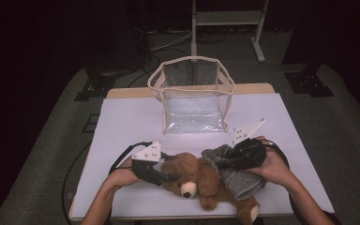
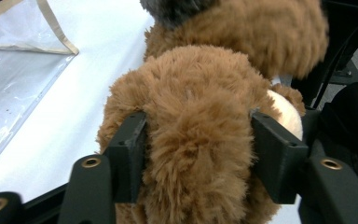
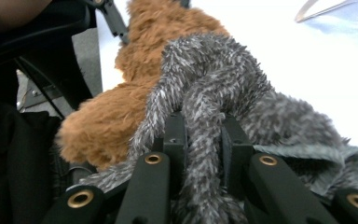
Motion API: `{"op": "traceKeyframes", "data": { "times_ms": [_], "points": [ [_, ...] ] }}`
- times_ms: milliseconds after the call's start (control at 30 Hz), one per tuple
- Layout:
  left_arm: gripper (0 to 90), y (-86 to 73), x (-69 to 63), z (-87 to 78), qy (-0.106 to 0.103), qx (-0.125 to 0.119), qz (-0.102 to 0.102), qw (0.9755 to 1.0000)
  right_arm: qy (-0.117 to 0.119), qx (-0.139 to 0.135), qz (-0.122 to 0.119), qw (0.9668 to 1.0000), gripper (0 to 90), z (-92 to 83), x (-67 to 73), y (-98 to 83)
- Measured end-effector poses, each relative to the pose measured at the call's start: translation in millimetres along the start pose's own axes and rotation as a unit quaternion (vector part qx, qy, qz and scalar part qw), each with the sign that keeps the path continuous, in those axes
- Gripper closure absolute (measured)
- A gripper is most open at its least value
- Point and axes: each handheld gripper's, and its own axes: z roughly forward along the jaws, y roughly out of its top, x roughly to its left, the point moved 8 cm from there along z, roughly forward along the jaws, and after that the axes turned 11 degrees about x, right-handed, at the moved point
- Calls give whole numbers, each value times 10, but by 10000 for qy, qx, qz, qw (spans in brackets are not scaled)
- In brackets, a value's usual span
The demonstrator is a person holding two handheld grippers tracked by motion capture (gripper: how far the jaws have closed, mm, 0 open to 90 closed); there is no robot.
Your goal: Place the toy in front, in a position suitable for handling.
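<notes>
Your forearms come in over the near edge of the white table [image 1: 131, 117], and the brown teddy bear [image 1: 206, 180] lies right along that edge, one foot almost at the lip, so you have little room on your side. Behind the bear the white top is bare up to the clear bag [image 1: 192, 93] with beige trim, which stands upright and open-topped near the far edge, well apart from the bear; bare surface also runs out to the left and right edges. Your left gripper [image 1: 166, 177] sits at the bear's head end: in the left gripper view a brown plush limb fills the gap between the jaws, and both pads [image 2: 130, 144] lie against the fur, so it grasps the teddy bear, though loosely. Your right gripper [image 1: 225, 161] is clenched tight on the grey fuzzy garment [image 1: 236, 180], a strip of which is pinched between its pads [image 3: 177, 135], and the rest of it is draped over the bear's body. Around the table lies grey floor, with cables and a pale metal frame [image 1: 227, 23] beyond the far edge in a dark room.
</notes>
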Motion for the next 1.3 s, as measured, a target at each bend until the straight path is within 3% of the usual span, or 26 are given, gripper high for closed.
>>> {"op": "traceKeyframes", "data": {
  "times_ms": [267,433,600,733,800,833,867,933,1033,1233,1300],
  "points": [
    [244,167,20,105,-185,64,-72,9998,96,-146,50,9998,755,12,5,-73],
    [129,207,34,277,-271,300,-143,9991,83,-176,54,9998,754,7,19,-88],
    [62,190,74,382,-433,382,-448,9973,114,-230,48,9997,755,6,18,-106],
    [36,200,69,444,-622,537,-500,9954,150,-254,72,9995,754,12,6,-106],
    [75,210,49,436,-695,580,-453,9949,159,-257,87,9995,753,10,5,-107],
    [253,232,34,395,-574,705,-228,9956,180,-273,96,9994,752,2,-8,-109],
    [360,232,34,395,-574,705,-228,9956,180,-273,96,9994,752,2,-8,-109],
    [464,270,62,337,-298,829,-5,9961,194,-355,169,9990,752,-28,-74,-92],
    [503,319,118,304,-202,805,-91,9965,204,-483,258,9983,753,-83,-186,-50],
    [508,483,319,234,8,791,47,9969,97,-598,313,9977,757,-154,-342,61],
    [508,525,437,164,192,773,162,9967,116,-582,354,9976,756,-167,-415,126]
  ]
}}
